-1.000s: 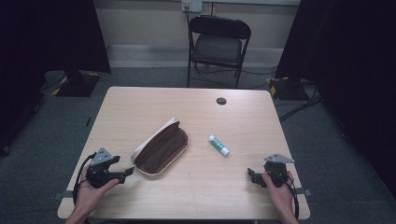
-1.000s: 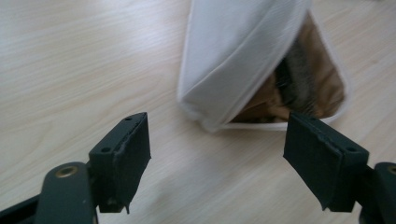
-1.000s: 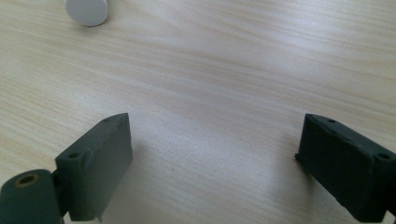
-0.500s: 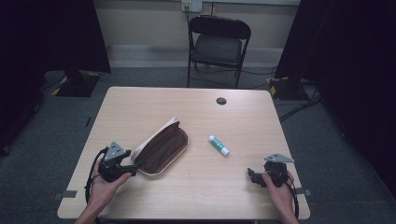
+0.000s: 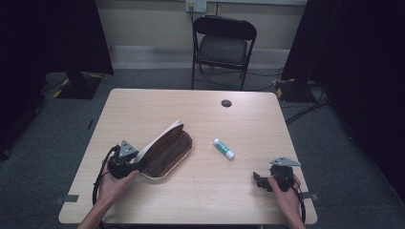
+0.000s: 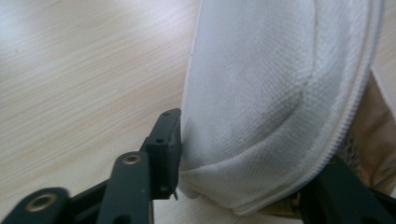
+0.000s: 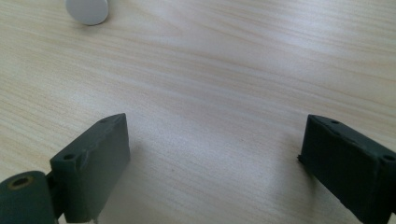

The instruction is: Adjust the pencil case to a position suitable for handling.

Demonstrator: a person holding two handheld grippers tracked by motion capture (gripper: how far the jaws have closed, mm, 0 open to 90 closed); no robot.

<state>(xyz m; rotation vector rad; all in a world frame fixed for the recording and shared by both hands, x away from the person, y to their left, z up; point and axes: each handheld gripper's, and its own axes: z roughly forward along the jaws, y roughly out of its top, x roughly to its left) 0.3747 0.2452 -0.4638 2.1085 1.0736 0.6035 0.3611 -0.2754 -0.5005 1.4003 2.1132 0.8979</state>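
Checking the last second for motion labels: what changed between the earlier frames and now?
The left gripper moved forward and inward from the table's near-left edge to the open white zippered pouch with the brown lining; its jaws now straddle the pouch's near end, not visibly clamped. The pouch looks unmoved. The right gripper stayed open, and the small white glue stick with the green band stayed put.

Free room and obstacles on the desk (image 5: 143, 109)

The open pouch (image 5: 165, 152) lies left of centre and blocks the lower left, with the left gripper (image 5: 135, 164) touching its end. A glue stick (image 5: 224, 148) lies alone at centre right. A small dark disc (image 5: 226, 103) sits near the upper edge. The upper left, lower middle and right side are open; bare wood lies between the right gripper's (image 7: 212, 163) fingers.
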